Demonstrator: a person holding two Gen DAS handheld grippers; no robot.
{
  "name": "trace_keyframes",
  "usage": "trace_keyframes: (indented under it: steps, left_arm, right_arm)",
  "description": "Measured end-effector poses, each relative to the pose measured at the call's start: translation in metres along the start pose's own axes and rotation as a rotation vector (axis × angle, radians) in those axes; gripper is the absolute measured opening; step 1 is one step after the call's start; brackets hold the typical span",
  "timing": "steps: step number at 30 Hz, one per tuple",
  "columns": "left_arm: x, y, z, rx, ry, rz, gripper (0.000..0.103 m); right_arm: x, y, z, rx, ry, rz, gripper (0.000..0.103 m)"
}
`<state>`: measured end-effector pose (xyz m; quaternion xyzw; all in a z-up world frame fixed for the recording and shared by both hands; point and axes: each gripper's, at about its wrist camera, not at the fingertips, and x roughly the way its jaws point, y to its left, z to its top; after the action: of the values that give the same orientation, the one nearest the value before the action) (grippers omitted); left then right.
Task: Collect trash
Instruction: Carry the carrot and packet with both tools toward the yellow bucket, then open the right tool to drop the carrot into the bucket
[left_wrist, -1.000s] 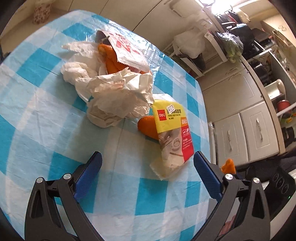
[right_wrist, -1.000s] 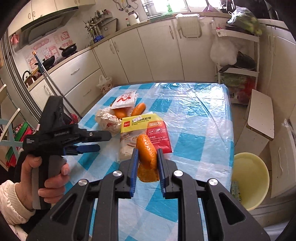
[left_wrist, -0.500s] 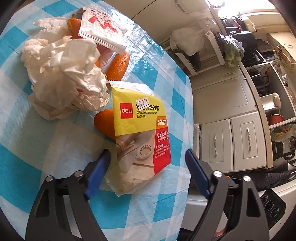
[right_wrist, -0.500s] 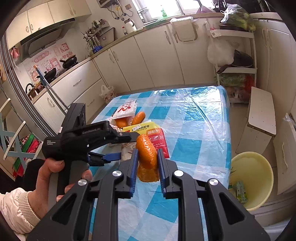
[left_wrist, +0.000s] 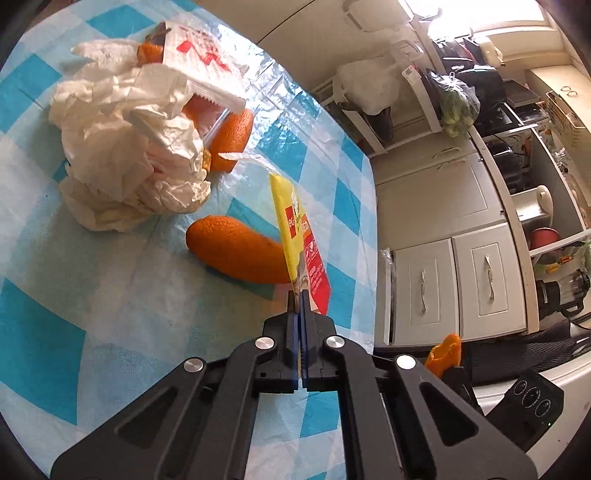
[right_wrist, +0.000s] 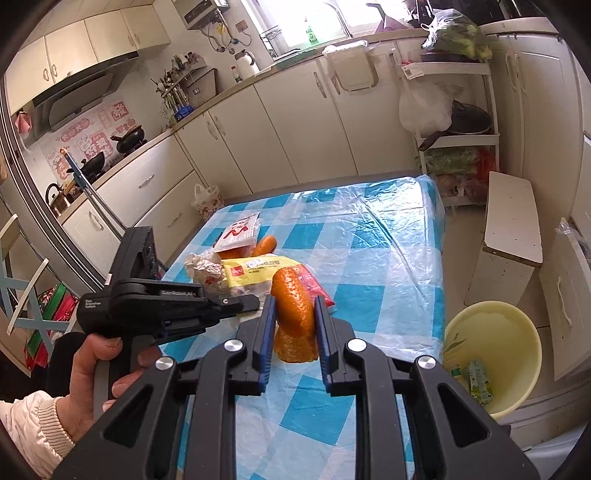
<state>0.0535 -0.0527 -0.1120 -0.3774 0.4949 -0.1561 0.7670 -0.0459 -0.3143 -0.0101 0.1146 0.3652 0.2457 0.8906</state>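
My left gripper (left_wrist: 298, 295) is shut on the edge of a yellow and red tape packet (left_wrist: 301, 236), lifted on edge above the checked table (left_wrist: 110, 295). The packet (right_wrist: 258, 271) also shows in the right wrist view by the left gripper (right_wrist: 255, 303). An orange peel (left_wrist: 236, 253) lies under it. Crumpled white paper (left_wrist: 125, 155), a white and red wrapper (left_wrist: 199, 62) and more peel (left_wrist: 232, 138) lie further back. My right gripper (right_wrist: 291, 306) is shut on an orange peel piece (right_wrist: 293, 314), held above the table's near side.
A yellow basin (right_wrist: 491, 350) with a green carton and scraps stands on the floor right of the table. A white stool (right_wrist: 511, 221) and a shelf rack (right_wrist: 454, 110) stand beyond it. Cabinets line the walls.
My left gripper closed on the tape packet's edge and lifted it upright, uncovering the peel beneath. The right gripper keeps its peel and rose slightly.
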Motion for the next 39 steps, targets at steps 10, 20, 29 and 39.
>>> trace_keyframes:
  steps: [10, 20, 29, 39]
  left_arm:
    - [-0.054, -0.027, -0.002, 0.135, -0.124, 0.016, 0.001]
    - [-0.072, -0.056, -0.012, 0.216, -0.137, -0.014, 0.001]
    - [-0.070, -0.081, -0.024, 0.259, -0.118, -0.054, 0.001]
    - [-0.057, -0.104, -0.027, 0.281, -0.090, -0.082, 0.001]
  right_arm:
    - [-0.015, -0.016, 0.004, 0.058, -0.078, -0.060, 0.022]
    - [-0.034, -0.084, 0.009, 0.271, -0.131, -0.196, 0.022]
    - [-0.001, -0.143, 0.007, 0.374, 0.055, -0.349, 0.022]
    - [0.038, -0.200, -0.003, 0.449, 0.198, -0.412, 0.022]
